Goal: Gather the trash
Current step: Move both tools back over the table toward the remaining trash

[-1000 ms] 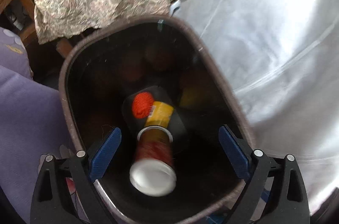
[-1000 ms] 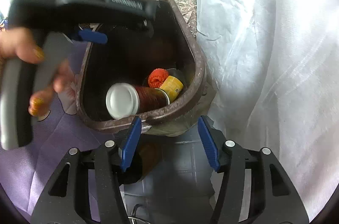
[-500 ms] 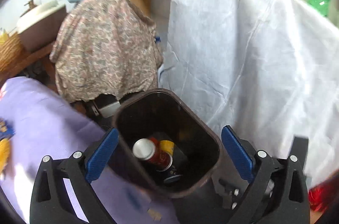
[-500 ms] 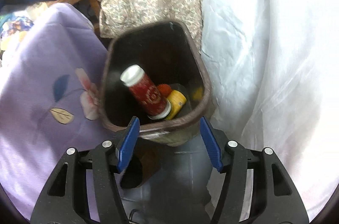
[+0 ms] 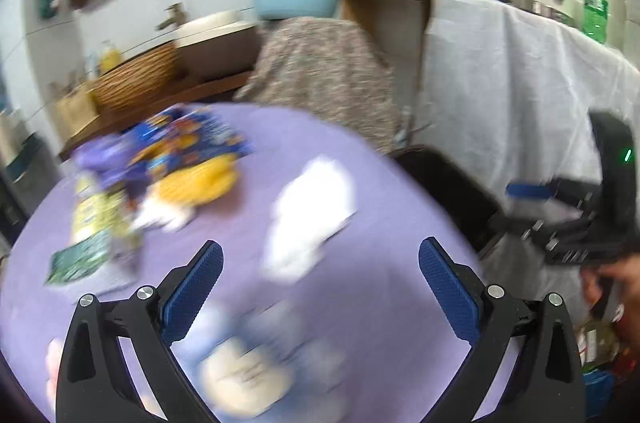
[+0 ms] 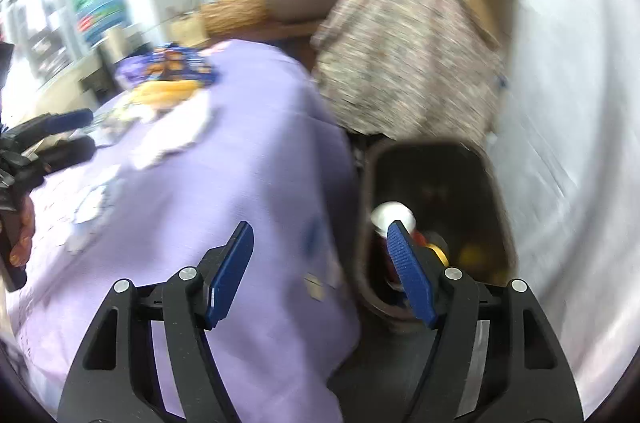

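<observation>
While both views are blurred, the biggest thing is one table under a purple cloth, and it fills most of each picture. One white sheet hangs at the right side, and one flowered cloth covers something behind the table; what is under it is hidden. One dark brown trash bin stands on the floor just beside the table edge, between the purple cloth and the white sheet. In the left wrist view only a dark part of it shows.

Inside the bin lies one red can with a pale end, half covered by a blue pad of the right gripper. Next to it are two small yellow things, too blurred to name.

On the table I count about five pieces of trash: one white crumpled paper, one yellow wrapper, one blue printed packet, one green-and-white packet and one pale piece near the camera. Their edges smear together, so the count is not sure.

The left gripper has its fingers fully apart with nothing between them. The right gripper has just been opening; its fingers stand apart and hold nothing.
</observation>
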The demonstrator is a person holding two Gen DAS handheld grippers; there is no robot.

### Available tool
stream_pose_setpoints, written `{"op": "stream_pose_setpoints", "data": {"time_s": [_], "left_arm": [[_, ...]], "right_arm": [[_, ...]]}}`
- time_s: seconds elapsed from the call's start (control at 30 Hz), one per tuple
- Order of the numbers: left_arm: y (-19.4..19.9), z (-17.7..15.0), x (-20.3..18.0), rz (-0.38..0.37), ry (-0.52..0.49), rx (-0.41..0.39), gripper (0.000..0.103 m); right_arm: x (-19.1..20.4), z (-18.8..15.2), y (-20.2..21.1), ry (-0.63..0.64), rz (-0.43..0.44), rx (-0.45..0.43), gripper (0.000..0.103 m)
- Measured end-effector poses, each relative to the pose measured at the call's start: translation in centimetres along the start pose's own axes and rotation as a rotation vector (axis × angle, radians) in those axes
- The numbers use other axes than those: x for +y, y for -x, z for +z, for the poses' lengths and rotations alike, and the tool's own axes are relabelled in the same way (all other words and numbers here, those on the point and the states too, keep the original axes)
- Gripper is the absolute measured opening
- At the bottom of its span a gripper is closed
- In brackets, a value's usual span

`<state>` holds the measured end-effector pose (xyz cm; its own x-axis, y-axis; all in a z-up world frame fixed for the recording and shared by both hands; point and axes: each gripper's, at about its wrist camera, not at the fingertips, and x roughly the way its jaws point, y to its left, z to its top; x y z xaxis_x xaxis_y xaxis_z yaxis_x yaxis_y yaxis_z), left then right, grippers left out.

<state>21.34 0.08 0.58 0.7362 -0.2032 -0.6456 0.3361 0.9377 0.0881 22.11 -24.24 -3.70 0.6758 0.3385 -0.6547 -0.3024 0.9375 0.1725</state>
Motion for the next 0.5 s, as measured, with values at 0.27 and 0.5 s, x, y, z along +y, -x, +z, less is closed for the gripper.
{"op": "stream_pose_setpoints", "data": {"time_s": [0.27, 0.5], "left_arm": [[2.5, -4.9, 8.1, 0.095, 0.138, 0.048, 0.097], [3.6, -7.2, 11.8, 0.138, 0.178, 0.072, 0.097]], "right_arm": [[8.0, 3.1, -1.9, 0.163, 0.124, 0.032, 0.071], [12.7, 6.4, -5.6, 0.265, 0.131, 0.099, 0.071]]}}
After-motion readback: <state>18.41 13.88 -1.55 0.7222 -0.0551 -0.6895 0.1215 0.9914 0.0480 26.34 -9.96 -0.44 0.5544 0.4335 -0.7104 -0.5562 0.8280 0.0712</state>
